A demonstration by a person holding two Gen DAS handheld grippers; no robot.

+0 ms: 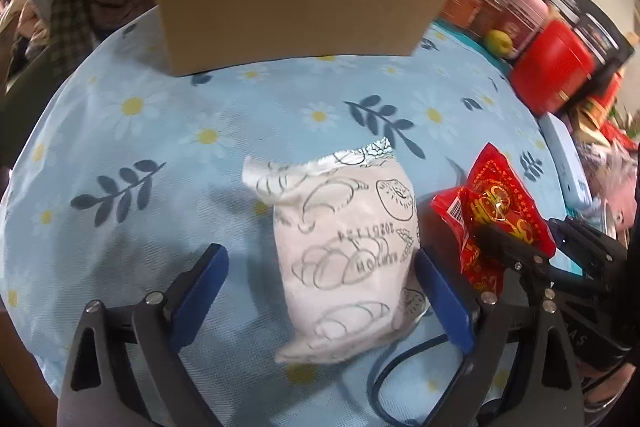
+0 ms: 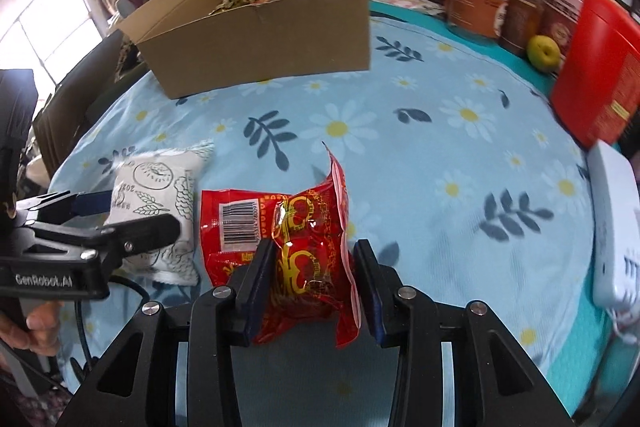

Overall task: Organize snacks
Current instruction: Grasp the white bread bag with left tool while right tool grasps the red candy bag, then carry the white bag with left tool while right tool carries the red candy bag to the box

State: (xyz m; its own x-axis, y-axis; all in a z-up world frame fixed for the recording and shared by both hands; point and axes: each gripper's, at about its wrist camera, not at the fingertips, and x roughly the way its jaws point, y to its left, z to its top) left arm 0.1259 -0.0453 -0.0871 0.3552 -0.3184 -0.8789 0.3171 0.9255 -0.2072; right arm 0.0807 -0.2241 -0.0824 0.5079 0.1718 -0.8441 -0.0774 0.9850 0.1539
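Red snack packet (image 2: 308,251) is pinched in right gripper (image 2: 316,283); cardboard box (image 2: 256,43) lies ahead, slightly left. Left gripper (image 1: 320,291) is spread around white bread packet (image 1: 344,251), long axis along fingers.

Right gripper (image 2: 314,267): clamped on the red packet (image 2: 296,239)
Left gripper (image 2: 132,217): at the left edge, fingers on either side of the white packet (image 2: 160,211) (contact unclear)
Box (image 2: 256,47): open, at the back, holding snack packs
Cloth (image 2: 440,167): blue, daisy print
Right edge: jars (image 2: 476,7), an apple (image 2: 543,51), a red tin (image 2: 596,67)
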